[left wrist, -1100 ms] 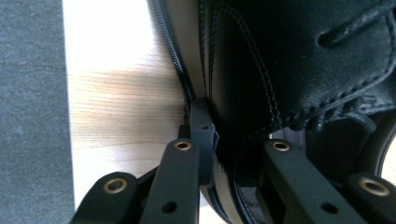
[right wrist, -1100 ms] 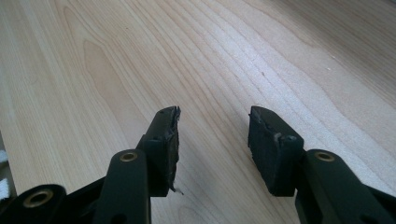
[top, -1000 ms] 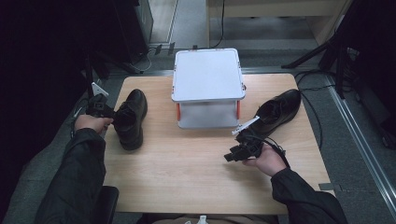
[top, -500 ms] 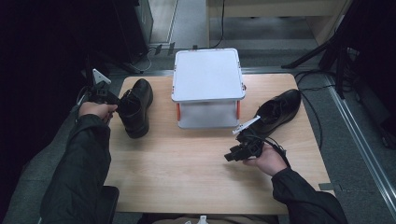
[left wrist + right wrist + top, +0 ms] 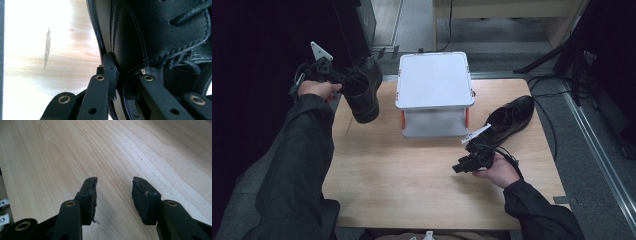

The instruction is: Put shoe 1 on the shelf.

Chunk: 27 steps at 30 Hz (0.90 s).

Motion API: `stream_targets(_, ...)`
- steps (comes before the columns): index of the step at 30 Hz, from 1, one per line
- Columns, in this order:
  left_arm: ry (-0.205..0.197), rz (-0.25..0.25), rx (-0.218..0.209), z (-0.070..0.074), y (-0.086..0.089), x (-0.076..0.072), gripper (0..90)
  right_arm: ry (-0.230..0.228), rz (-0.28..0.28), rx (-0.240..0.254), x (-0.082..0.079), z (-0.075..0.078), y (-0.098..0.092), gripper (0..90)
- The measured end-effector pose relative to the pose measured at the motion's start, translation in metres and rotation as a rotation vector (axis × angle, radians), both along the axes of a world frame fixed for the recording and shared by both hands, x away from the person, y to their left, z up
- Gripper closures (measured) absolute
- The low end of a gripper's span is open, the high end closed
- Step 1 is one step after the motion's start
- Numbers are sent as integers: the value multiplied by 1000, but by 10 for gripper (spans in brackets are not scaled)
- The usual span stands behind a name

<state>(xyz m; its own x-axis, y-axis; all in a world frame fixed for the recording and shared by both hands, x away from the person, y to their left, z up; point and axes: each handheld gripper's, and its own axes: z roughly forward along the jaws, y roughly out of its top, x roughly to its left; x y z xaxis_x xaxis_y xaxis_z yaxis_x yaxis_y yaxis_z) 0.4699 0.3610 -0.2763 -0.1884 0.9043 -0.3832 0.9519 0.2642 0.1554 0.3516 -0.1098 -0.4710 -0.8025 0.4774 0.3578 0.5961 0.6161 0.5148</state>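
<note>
My left gripper (image 5: 343, 79) sits in the upper left of the high view, off the table's left edge, its jaws pinched on the collar of a black shoe (image 5: 363, 90). The shoe hangs clear of the wooden table (image 5: 412, 175), toe pointing down toward the bottom of the frame, just beside the white box (image 5: 434, 80) but not touching it. In the left gripper view one jaw lies against the outside of the shoe's (image 5: 155, 32) leather wall and the other reaches inside the opening, the wall clamped between them; the laces show at the right edge, and the toe and sole are cut off by the frame.

My right gripper (image 5: 464, 165) rests low at the lower right of the high view, held just above the bare wood with its jaws spread and nothing between them. The right gripper view shows the two worn pads (image 5: 91, 192) well apart over the grain.

The second black shoe (image 5: 509, 116) lies on the table at the right, near the box. The box's lower front is in shadow, so I cannot make out what is inside
</note>
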Motion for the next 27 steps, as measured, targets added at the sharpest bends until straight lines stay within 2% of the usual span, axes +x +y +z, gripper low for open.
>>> stream_targets(4, -18, -27, 9, 23, -15, 9, 839, -3, 3, -2, 0, 0, 0, 558)
stream_targets(8, -30, -56, 21, 40, -29, 17, 836, 0, 9, -6, 0, -1, 2, 558)
stream_targets(12, -47, -72, 15, 54, -48, 25, 835, 3, 11, -4, -1, -1, 2, 558)
stream_targets(15, -60, -91, 20, 59, -63, 30, 833, 9, 23, -2, -3, -2, 4, 560)
stream_targets(17, -54, -93, 10, 60, -72, 33, 834, 16, 23, -2, -3, -2, 4, 559)
stream_targets(19, -53, -107, 18, 60, -83, 38, 833, 14, 32, -5, -5, -3, 6, 560)
stream_targets(24, -55, -125, 30, 56, -108, 48, 833, 13, 37, 1, -7, -2, 4, 560)
stream_targets(27, -42, -135, 26, 51, -120, 53, 831, 8, 31, 5, -6, -2, 1, 560)
